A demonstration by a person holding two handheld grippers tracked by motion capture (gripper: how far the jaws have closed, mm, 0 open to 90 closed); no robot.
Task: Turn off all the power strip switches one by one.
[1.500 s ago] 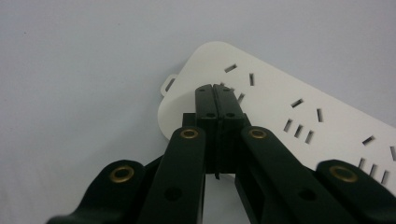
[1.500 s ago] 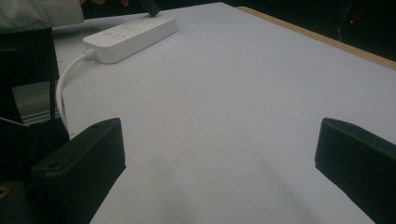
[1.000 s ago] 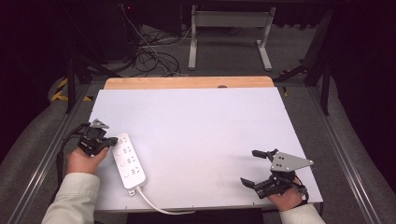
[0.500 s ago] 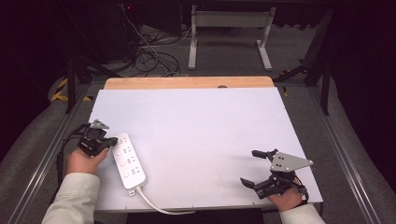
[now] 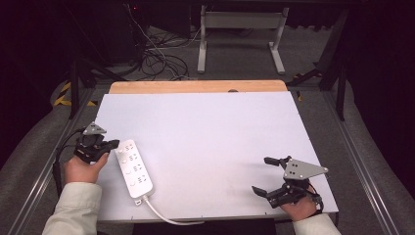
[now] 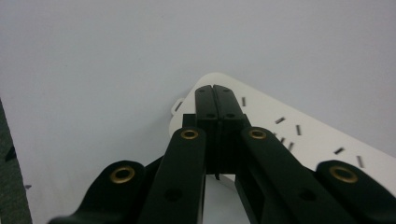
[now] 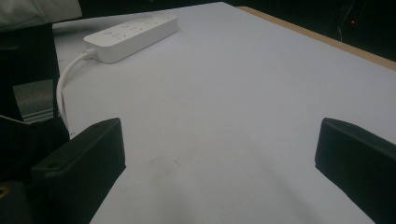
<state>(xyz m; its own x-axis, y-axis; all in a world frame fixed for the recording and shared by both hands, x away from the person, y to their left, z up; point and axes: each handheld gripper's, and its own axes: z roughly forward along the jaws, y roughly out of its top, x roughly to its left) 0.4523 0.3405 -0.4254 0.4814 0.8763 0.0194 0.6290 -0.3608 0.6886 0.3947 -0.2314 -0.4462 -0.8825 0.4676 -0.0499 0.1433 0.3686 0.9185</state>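
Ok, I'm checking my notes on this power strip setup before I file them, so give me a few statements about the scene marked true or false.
1. The left gripper has its jaws shut. True.
2. The right gripper is shut on the power strip. False: its jaws stand open over bare table, far from the strip.
3. The power strip lies at the table's left side, by the left gripper. True.
4. A plug sits in one of the strip's sockets. False: the sockets that show are empty.
5. The strip's cable is black. False: it is white.
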